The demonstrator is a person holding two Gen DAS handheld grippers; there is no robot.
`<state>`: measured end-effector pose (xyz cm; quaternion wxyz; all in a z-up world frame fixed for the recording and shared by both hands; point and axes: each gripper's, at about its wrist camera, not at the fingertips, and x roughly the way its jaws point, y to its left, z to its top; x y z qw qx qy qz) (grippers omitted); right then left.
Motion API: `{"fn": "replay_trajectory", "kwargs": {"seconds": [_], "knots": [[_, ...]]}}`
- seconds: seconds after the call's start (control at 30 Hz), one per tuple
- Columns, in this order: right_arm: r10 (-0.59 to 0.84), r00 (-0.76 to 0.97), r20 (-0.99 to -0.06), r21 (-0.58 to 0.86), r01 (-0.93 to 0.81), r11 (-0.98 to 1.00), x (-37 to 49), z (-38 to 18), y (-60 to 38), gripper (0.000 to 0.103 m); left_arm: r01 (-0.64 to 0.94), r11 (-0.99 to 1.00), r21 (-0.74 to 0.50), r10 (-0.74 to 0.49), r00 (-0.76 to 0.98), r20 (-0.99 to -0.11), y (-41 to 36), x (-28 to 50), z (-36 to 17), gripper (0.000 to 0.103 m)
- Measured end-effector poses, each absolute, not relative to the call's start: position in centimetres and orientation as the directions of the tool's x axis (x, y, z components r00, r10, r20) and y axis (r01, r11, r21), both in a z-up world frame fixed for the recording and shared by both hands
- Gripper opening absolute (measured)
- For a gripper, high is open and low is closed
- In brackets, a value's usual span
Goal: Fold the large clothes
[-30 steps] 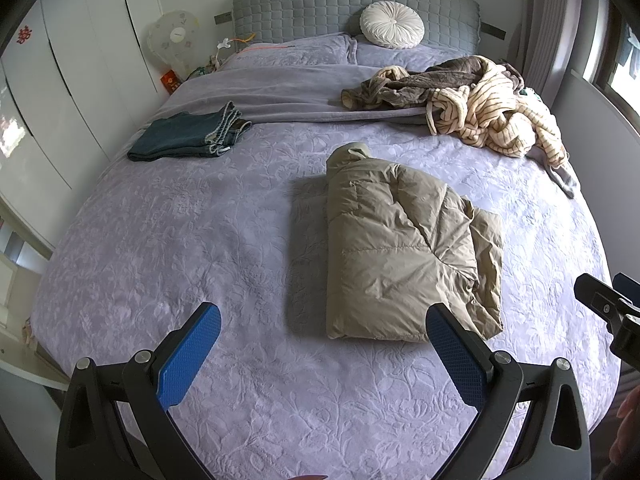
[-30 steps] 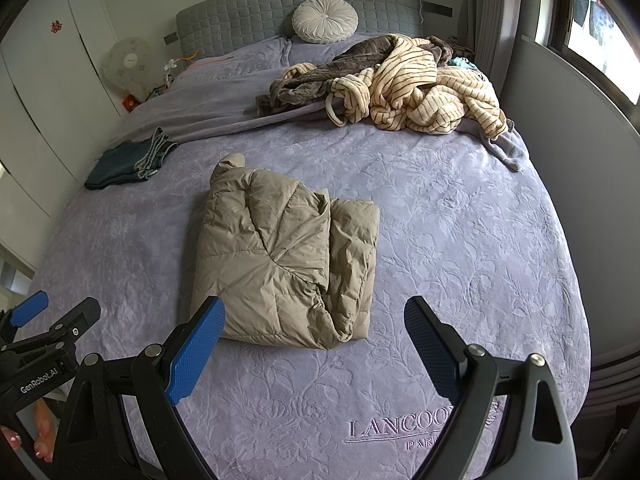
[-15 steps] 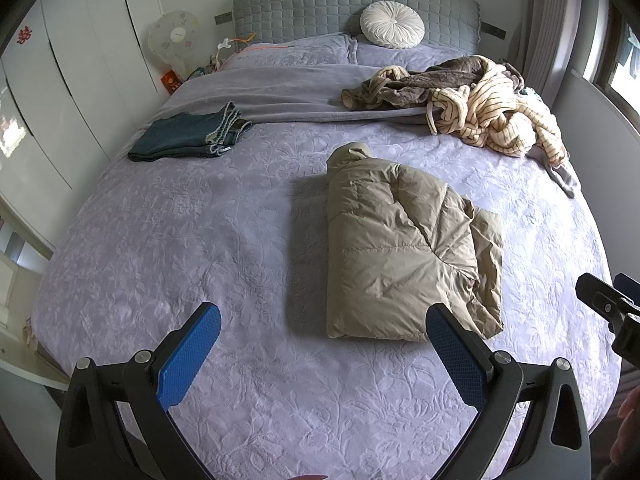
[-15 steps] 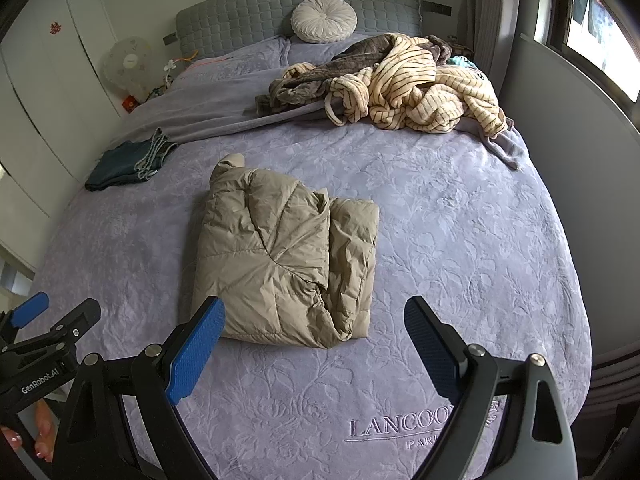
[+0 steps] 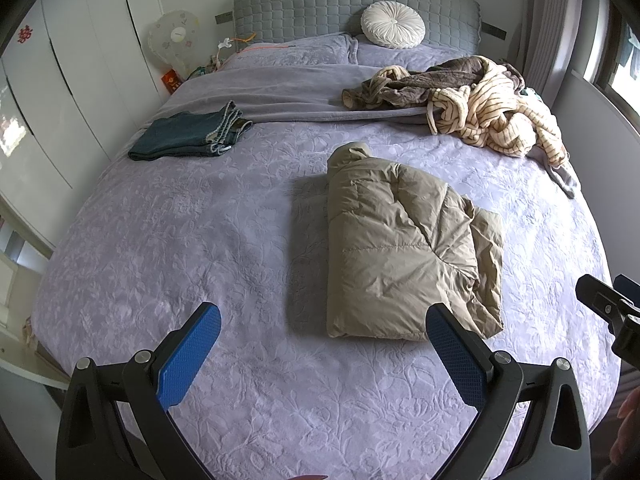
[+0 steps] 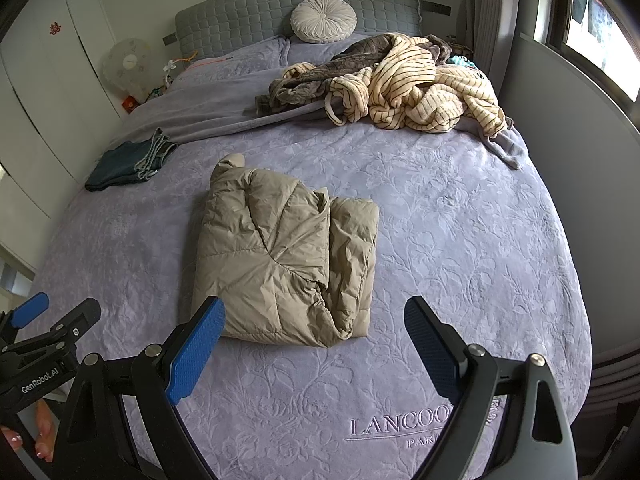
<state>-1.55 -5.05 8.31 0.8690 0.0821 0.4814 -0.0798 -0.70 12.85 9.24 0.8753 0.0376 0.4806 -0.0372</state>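
Observation:
A beige puffer jacket (image 5: 404, 248) (image 6: 284, 260) lies folded into a thick rectangle in the middle of the lilac bed (image 5: 180, 240) (image 6: 460, 232). My left gripper (image 5: 323, 316) hovers open over the bed's near edge, its right finger just short of the jacket's near corner. My right gripper (image 6: 314, 312) is open too, held above the near edge with the jacket's front hem between and beyond its fingers. Neither holds anything. The right gripper's tip (image 5: 608, 308) shows at the right edge of the left wrist view, and the left gripper's body (image 6: 44, 336) at the lower left of the right wrist view.
Folded dark jeans (image 5: 188, 134) (image 6: 128, 160) lie at the far left. A heap of striped cream and brown robes (image 5: 480, 104) (image 6: 400, 84) sits at the far right. A round white cushion (image 5: 392, 30) leans on the grey headboard. White wardrobes (image 5: 60, 80) line the left; a wall (image 6: 580, 140) lies on the right.

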Motion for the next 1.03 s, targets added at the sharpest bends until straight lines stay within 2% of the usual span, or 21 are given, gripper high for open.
{"fn": "replay_trajectory", "kwargs": {"seconds": [1.03], "knots": [[-0.061,0.521,-0.852,0.066,0.222,0.973,-1.84,8.21,-4.87,0.093,0.109,0.994,0.017,-0.044,0.539,-0.841,12.97,-1.60,9.19,0.103]]}}
